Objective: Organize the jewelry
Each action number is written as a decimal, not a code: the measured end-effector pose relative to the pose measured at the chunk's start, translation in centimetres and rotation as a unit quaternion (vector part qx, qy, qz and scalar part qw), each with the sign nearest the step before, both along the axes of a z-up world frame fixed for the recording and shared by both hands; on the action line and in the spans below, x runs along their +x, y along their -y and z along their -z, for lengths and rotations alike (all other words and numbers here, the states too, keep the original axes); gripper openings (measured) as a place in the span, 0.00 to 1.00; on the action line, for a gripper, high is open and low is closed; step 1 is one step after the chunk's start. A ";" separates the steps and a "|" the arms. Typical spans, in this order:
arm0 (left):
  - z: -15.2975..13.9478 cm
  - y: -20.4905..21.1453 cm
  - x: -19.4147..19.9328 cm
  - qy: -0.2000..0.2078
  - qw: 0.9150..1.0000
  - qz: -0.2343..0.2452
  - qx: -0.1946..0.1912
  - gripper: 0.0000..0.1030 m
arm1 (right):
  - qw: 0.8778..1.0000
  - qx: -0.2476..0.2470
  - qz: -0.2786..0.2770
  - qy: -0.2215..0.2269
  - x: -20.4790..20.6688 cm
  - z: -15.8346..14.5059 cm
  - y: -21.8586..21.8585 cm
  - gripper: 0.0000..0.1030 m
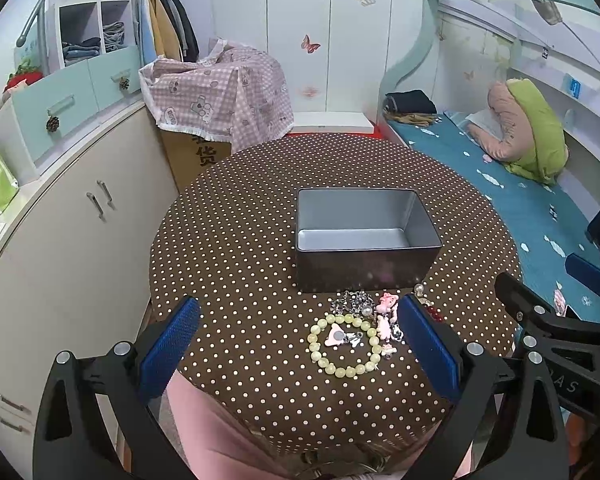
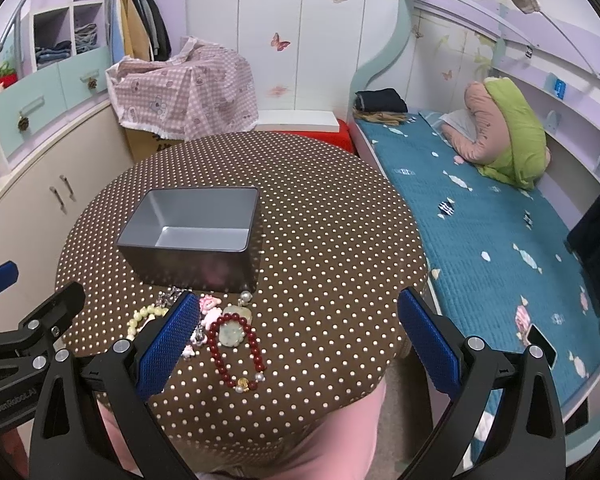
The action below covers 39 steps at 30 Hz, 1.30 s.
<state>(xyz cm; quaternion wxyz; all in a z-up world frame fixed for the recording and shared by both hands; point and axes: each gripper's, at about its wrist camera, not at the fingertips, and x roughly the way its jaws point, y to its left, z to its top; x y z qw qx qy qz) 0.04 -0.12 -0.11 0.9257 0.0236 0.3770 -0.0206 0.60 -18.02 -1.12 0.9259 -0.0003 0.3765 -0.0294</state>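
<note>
**Both grippers spread wide above a heap of jewelry, tin box empty**

A round desk (image 1: 236, 216) under a brown cloth with pale dots carries an open grey tin box (image 1: 366, 236), its inside bare. Just in front of the box, on the side nearer the cameras, the jewelry lies in a loose cluster. A pale yellow bead bracelet (image 1: 342, 346) forms a ring around a small pink piece (image 1: 335, 337). Beside it lie pink charms (image 1: 386, 312), a tangle of silvery chain (image 1: 350, 300) and a few pearl beads. A dark red bead bracelet (image 2: 236, 350) lies to the right of the heap, looped around a pale green pendant (image 2: 232, 332), which seems to rest flat on the cloth.

The left gripper (image 1: 300, 354) hangs over the yellow bracelet with its blue-padded fingers (image 1: 168, 344) spread far apart, holding nothing. The right gripper (image 2: 296, 344) hangs over the desk's near right edge, its fingers (image 2: 428, 344) likewise released and empty; the red bracelet lies between them, close to the left pad.

A bed with a teal cover (image 2: 480, 232) runs along the right of the desk
</note>
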 end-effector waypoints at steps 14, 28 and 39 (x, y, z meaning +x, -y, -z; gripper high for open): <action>-0.1 0.2 0.0 0.002 1.000 0.004 0.000 0.93 | 1.000 -0.001 0.001 0.000 -0.1 -0.4 0.0 0.93; 1.5 0.1 0.6 -0.026 1.000 0.008 0.001 0.93 | 1.000 0.009 -0.005 -0.028 0.5 0.8 0.2 0.93; 6.3 -1.0 1.5 -0.104 0.994 0.009 -0.006 0.93 | 0.995 0.019 -0.025 -0.093 1.8 5.2 -0.6 0.93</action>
